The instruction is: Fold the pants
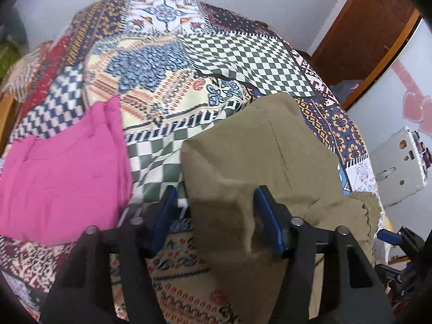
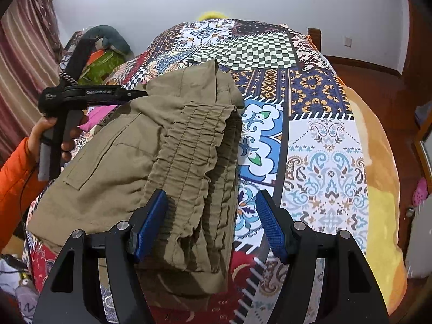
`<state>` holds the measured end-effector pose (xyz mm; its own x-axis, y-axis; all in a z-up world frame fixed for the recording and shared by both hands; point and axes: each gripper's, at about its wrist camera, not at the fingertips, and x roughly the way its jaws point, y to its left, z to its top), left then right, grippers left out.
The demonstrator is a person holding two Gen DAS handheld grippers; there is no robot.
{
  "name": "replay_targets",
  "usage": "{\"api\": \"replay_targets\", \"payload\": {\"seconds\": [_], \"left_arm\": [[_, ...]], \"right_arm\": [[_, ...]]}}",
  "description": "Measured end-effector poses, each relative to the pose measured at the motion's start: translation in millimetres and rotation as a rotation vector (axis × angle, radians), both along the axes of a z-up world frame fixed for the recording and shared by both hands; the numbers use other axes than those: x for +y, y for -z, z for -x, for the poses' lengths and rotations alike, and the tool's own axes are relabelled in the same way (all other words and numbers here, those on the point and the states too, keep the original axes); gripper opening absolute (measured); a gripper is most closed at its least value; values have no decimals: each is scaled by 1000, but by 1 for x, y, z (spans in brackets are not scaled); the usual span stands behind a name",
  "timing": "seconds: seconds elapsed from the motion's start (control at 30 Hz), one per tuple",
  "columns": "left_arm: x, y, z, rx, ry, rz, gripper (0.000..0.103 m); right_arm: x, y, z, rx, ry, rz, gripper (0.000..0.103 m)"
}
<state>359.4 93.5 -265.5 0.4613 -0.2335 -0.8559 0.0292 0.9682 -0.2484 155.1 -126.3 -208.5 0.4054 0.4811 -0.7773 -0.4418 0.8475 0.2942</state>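
Note:
Folded olive-khaki pants lie on the patchwork bedspread, elastic waistband toward my right gripper. In the left wrist view the pants fill the centre right. My left gripper is open, its blue fingers straddling the near left corner of the pants just above the cloth. My right gripper is open over the waistband end, with the left pad above the fabric and the right pad over the bedspread. The left gripper's body shows beyond the pants, held by a hand.
Folded pink cloth lies on the bed left of the pants. A white device sits off the bed's right side. Boxes and a plush toy are stacked by the curtain. The bed edge and wooden floor are at right.

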Motion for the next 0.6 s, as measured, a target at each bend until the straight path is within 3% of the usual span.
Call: {"api": "replay_targets", "payload": {"seconds": [0.4,0.6], "left_arm": [[6,-1,-6,-4,-32,22,12],[20,-21,29,-52,-79,-3,8]], "right_arm": [[-4,-2,-8,17,25,-9,64],[-6,-21,-2,-18,30,-28,64]]}}
